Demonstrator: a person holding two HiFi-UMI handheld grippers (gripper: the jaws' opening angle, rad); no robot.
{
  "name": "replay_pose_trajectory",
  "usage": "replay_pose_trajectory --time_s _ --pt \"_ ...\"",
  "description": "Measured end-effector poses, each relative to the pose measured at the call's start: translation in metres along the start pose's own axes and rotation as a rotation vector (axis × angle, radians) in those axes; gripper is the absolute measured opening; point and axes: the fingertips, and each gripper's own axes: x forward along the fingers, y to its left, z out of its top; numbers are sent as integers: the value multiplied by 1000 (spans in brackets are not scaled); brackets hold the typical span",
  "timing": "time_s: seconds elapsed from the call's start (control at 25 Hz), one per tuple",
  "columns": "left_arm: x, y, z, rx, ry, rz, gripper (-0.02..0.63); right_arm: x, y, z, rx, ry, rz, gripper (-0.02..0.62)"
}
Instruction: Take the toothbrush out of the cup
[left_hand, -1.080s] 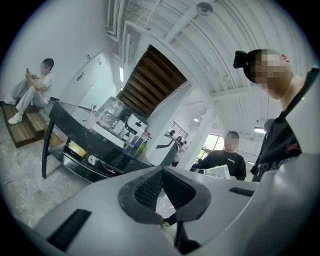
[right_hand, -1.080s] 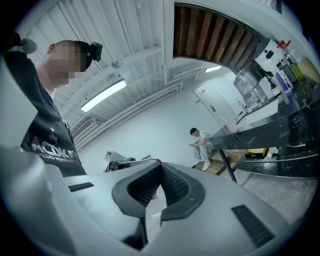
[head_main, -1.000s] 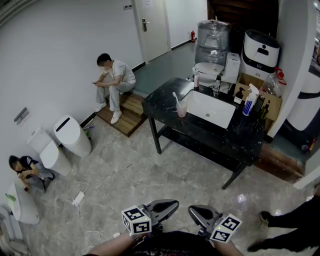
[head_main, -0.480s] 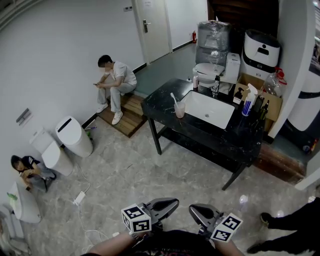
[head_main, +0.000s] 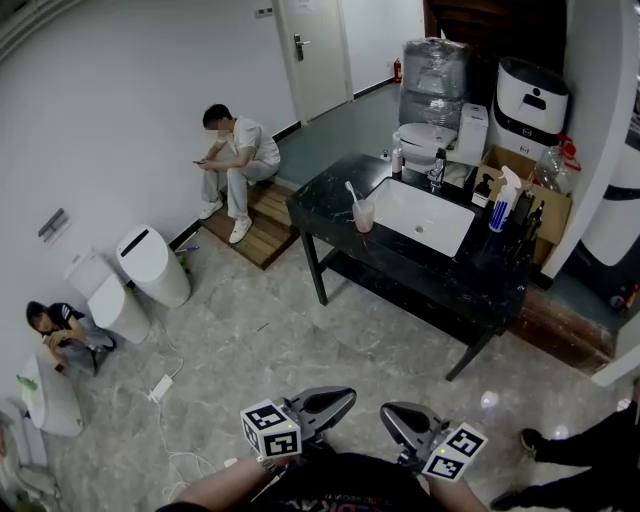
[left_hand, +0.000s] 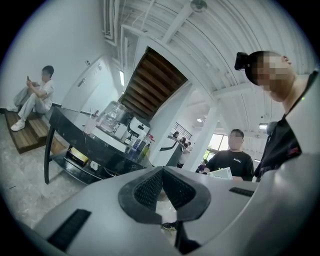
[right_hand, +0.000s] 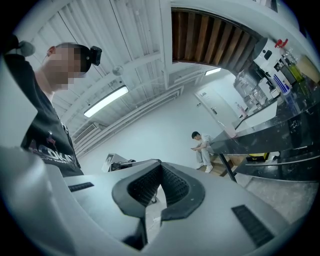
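A pink cup (head_main: 364, 216) stands on the left part of the black counter (head_main: 322, 206), with a white toothbrush (head_main: 351, 192) leaning out of it to the left. Both grippers hang far from it, low over the floor close to the person's body. My left gripper (head_main: 345, 397) is shut with nothing in it, jaws meeting at the tip (left_hand: 161, 172). My right gripper (head_main: 388, 412) is shut and empty too (right_hand: 160, 167). The cup (left_hand: 90, 125) shows small and distant in the left gripper view, and as a faint pink speck (right_hand: 231, 133) in the right gripper view.
A white sink (head_main: 420, 220) sits in the counter, with a spray bottle (head_main: 500, 205) and small bottles at its right. A person (head_main: 235, 150) sits on a wooden step. Toilets (head_main: 150, 265) line the left wall, a crouching person (head_main: 60, 330) beside them. A cable (head_main: 165, 385) lies on the floor.
The head view has shifted slightly, so the counter sits a little lower and further right in the picture. Both grippers stay shut in the same place.
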Motion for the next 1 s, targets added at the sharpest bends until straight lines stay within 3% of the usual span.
replay_pose_trajectory --time_s 0.32,0.6,1.0 --pt "1 24 14 3 -23 10 9 14 -6 12 -13 -24 1 11" --pt "18 52 26 1 0 -38 9 24 -31 19 -7 -61 -67 11" --pt "35 106 73 5 3 -61 9 52 -61 37 17 -104 -138 11"
